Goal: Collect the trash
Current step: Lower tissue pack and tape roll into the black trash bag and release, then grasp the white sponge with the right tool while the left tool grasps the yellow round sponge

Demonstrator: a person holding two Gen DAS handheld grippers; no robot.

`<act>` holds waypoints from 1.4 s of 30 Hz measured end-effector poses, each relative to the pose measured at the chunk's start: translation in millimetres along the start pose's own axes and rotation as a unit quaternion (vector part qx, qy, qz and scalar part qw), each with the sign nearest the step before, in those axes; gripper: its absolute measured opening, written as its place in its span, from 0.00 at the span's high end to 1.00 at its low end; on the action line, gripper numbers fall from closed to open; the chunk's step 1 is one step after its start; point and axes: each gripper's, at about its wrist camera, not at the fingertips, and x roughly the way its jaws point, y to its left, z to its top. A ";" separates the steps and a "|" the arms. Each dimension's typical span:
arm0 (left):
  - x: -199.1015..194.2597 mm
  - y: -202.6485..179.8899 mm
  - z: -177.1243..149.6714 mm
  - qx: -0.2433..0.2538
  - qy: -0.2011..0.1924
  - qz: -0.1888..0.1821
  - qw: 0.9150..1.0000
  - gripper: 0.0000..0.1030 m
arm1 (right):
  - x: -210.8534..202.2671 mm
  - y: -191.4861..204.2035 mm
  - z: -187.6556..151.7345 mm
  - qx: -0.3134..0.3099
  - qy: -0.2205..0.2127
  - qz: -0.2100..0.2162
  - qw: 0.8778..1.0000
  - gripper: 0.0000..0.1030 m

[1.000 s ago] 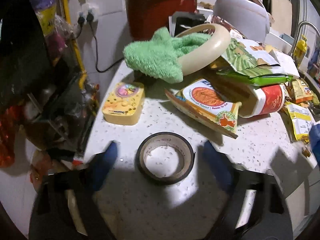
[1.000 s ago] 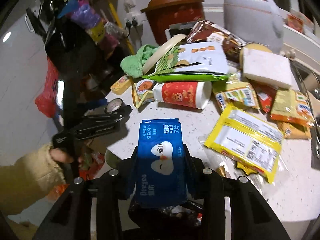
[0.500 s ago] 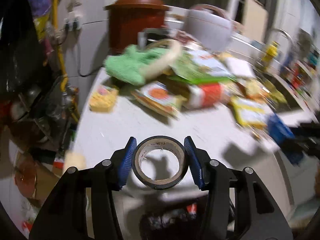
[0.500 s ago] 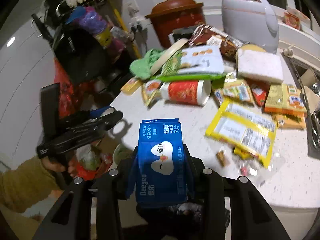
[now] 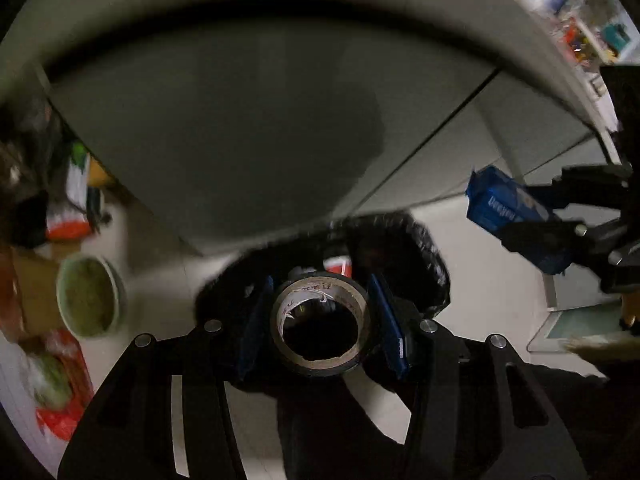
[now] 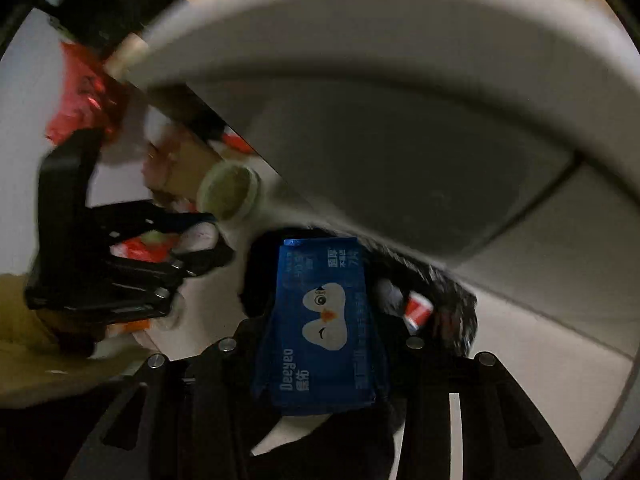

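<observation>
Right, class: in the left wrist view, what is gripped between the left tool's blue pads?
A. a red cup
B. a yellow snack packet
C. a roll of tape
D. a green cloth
C: the left tool is shut on the roll of tape, its hollow ring sitting between the blue pads.

Right tongs (image 6: 320,344) are clamped on a blue wipes packet (image 6: 320,328), pointing steeply down over a black bin bag (image 6: 448,296) on the floor. Left tongs (image 6: 188,248) are at frame left, their contents unclear through blur. A green-filled bowl (image 6: 230,194) sits on the floor beneath the tabletop edge (image 6: 360,12).
</observation>
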 end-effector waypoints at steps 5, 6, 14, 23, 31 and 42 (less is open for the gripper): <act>46.9 7.7 -12.0 -0.018 0.058 0.018 0.998 0.33 | 47.3 -26.2 -10.1 0.052 0.030 -0.005 0.998 0.39; 54.1 11.0 -12.7 -0.024 0.070 0.026 0.997 0.27 | 52.6 -29.7 -9.7 0.060 0.031 -0.018 0.998 0.30; 55.7 19.3 -10.4 -0.037 0.090 0.051 0.994 0.23 | 48.4 -34.1 -2.4 0.036 0.024 -0.047 0.998 0.18; -70.8 2.4 20.6 -0.031 -0.059 0.015 0.998 0.19 | -71.6 10.6 31.3 -0.022 -0.099 0.004 0.995 0.16; -193.2 15.0 83.8 -0.086 -0.281 0.051 0.954 0.12 | -181.9 25.5 129.8 -0.061 -0.305 -0.025 0.950 0.05; -213.3 23.5 111.1 -0.116 -0.328 0.074 0.935 0.12 | -161.5 -66.0 251.5 0.012 -0.307 -0.222 0.925 0.05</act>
